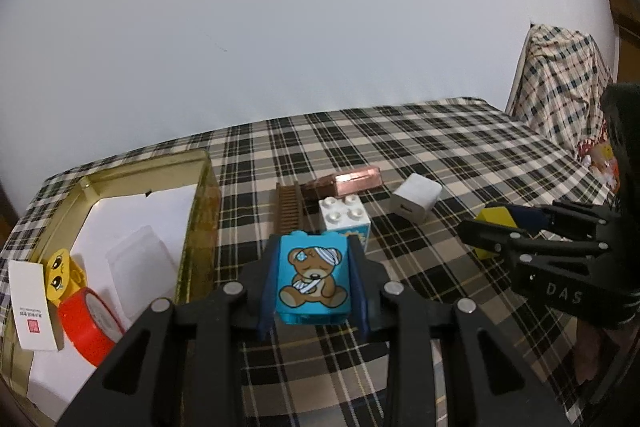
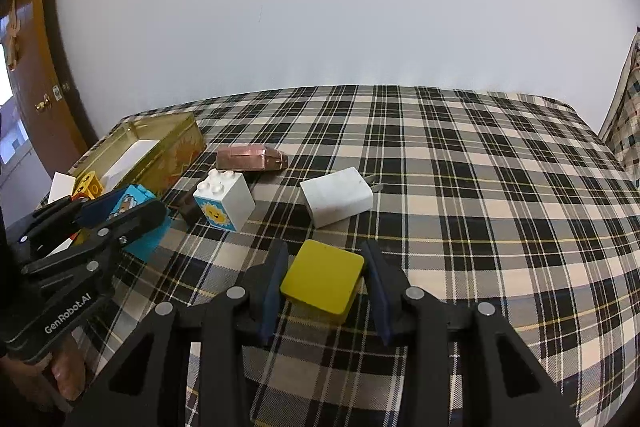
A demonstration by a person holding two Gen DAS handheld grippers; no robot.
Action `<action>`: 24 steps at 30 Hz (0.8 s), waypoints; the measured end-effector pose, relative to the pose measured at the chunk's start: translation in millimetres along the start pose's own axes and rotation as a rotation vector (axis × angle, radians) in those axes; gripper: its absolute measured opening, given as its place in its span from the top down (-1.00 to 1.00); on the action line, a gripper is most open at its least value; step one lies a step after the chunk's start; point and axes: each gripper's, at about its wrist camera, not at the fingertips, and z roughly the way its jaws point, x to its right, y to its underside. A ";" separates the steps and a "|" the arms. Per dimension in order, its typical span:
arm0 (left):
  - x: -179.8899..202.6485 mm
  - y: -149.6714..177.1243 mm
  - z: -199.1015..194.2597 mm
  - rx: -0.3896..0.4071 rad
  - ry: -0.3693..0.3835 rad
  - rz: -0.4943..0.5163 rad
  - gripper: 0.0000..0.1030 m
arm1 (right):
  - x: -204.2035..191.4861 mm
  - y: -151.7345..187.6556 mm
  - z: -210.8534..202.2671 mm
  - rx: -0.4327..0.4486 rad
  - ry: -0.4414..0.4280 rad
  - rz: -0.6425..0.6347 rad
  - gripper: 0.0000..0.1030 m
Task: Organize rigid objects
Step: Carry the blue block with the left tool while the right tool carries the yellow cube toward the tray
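Turquoise plastic fills the gap of your left tongs (image 1: 314, 281): a turquoise building brick printed with a bandaged teddy bear (image 1: 312, 279) sits pinched between the 2 dark blue pads, jaws drawn in tight on its sides, lifted just clear of the black, white and beige plaid cloth on the counter (image 1: 440, 143). Your right tongs (image 2: 323, 285) are likewise closed narrow on a flat yellow square block with rounded corners (image 2: 323, 281), which lies tilted between the pads.

To the left of the bear brick stands an open gold metal tin (image 1: 200, 203) with a white lining. Inside it you can see a yellow brick with a crying cartoon face (image 1: 60, 275), a red roll of tape (image 1: 90, 323), a translucent white plastic piece (image 1: 138, 259) and a white card with small print and a red stamp (image 1: 34, 311), too small to read.

Beyond your left tongs, on the cloth, are a white studded brick with a smiling sun print (image 2: 224, 201), a brown ridged comb-like piece (image 1: 288, 209), a shiny copper-coloured rectangular case (image 2: 250, 158) and a white cube-shaped plug charger (image 2: 338, 203).

The tongs' black bodies read "GenRobot.AI" and "DAS".
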 end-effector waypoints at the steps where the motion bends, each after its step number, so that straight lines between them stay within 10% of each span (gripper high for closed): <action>1: -0.5 0.1 -1.2 0.007 -0.004 -0.005 0.41 | -0.1 -0.4 -0.2 0.001 0.000 0.002 0.20; 24: -0.5 4.5 -19.6 0.103 -0.077 -0.033 0.41 | 1.2 3.6 -22.8 0.086 0.024 0.000 0.20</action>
